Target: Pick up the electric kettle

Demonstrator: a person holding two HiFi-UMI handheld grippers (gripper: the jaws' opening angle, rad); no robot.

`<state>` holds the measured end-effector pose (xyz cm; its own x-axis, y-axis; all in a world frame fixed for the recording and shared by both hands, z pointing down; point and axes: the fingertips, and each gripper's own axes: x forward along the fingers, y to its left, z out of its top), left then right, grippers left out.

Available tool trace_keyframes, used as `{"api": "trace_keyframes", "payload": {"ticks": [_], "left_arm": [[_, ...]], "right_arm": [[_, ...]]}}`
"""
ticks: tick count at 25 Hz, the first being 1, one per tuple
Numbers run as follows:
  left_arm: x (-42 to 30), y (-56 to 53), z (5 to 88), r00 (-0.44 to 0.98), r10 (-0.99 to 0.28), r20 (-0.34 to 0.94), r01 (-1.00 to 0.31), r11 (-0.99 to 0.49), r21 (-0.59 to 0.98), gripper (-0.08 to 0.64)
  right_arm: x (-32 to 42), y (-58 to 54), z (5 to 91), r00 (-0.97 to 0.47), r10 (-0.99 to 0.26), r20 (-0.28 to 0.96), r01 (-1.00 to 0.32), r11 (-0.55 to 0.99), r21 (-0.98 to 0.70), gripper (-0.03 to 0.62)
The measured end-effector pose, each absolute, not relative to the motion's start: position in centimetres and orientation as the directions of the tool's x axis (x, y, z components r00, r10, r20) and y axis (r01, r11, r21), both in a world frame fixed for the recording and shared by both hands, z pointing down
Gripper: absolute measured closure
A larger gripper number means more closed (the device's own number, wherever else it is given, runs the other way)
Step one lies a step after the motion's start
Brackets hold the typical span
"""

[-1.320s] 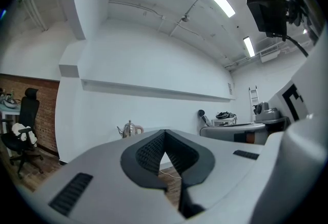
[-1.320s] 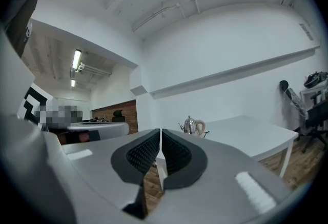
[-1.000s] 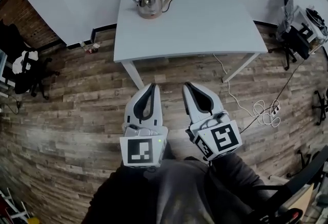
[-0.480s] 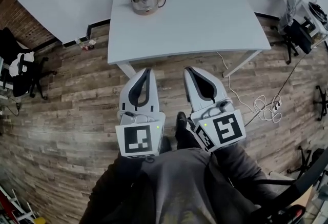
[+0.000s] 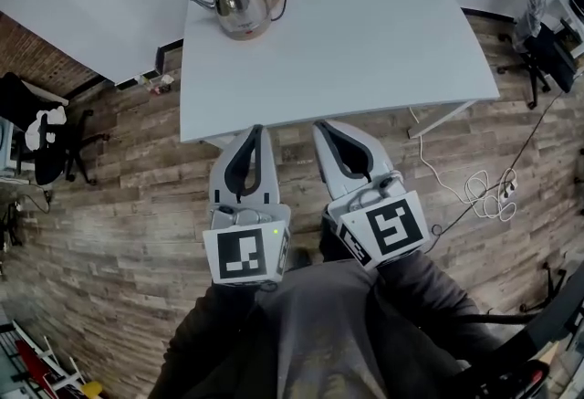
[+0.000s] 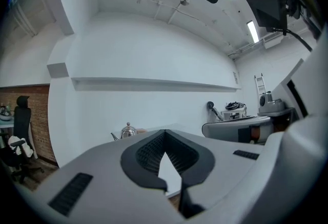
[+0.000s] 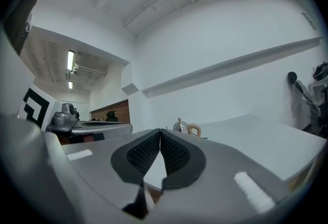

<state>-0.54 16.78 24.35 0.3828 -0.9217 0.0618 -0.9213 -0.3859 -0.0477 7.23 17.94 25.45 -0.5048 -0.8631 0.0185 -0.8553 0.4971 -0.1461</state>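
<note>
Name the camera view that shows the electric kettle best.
The head view: the electric kettle sits whole on the white table. The left gripper view shows only its top above the fingers; the right gripper view shows it small and distant.

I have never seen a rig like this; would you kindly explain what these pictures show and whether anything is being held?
There is no robot here: a person holds a two-jaw gripper in each hand. The overhead picture comes from a camera on the person's head, looking steeply down. The left gripper and right gripper show below the middle, each carrying a marker cube that is part of it. The other two pictures come from cameras riding on the grippers, looking along their jaws. A white table stands on a wooden floor, and at its far left corner sits a steel electric kettle with a beige handle. Both grippers have their jaws together with nothing between them. They are near the table's front edge, well short of the kettle.
</note>
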Motion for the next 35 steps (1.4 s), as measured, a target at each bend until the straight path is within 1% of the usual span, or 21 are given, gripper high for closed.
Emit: {"api": "trace_keyframes", "payload": {"ticks": [7, 13, 16, 21, 25, 31, 35], "left_arm": [[-0.1, 13.4, 23.5, 0.328, -0.943, 0.058, -0.941, -0.331, -0.066, 0.56], [-2.1, 11.1, 23.7, 0.288, -0.955, 0.066, -0.955, -0.292, -0.05, 0.56], [-3.3, 9.0, 23.9, 0.284, -0.958, 0.049, -0.957, -0.286, -0.042, 0.561], [-5.1, 4.4, 24.4, 0.293, -0.955, 0.057, -0.955, -0.295, -0.031, 0.56], [-5.9, 1.0, 24.7, 0.332, -0.941, 0.067, -0.942, -0.335, -0.034, 0.56], [-7.7, -2.6, 25.7, 0.348, -0.935, 0.066, -0.937, -0.35, -0.007, 0.561], [-8.7, -4.7, 26.6, 0.372, -0.924, 0.087, -0.928, -0.373, 0.012, 0.56]], "right_arm": [[8.0, 13.7, 25.1, -0.547, -0.837, 0.015, -0.828, 0.539, -0.154, 0.589], [6.1, 11.0, 25.2, -0.578, -0.815, 0.03, -0.81, 0.569, -0.142, 0.589], [4.9, 8.8, 25.6, -0.581, -0.813, 0.039, -0.809, 0.572, -0.134, 0.589], [2.7, 3.8, 25.6, -0.577, -0.816, 0.039, -0.813, 0.57, -0.116, 0.589], [1.1, 0.1, 26.0, -0.572, -0.819, 0.047, -0.817, 0.564, -0.122, 0.589], [-1.0, -3.4, 27.1, -0.562, -0.824, 0.071, -0.825, 0.552, -0.12, 0.589], [-2.0, -5.6, 27.5, -0.539, -0.838, 0.085, -0.841, 0.529, -0.113, 0.589]]}}
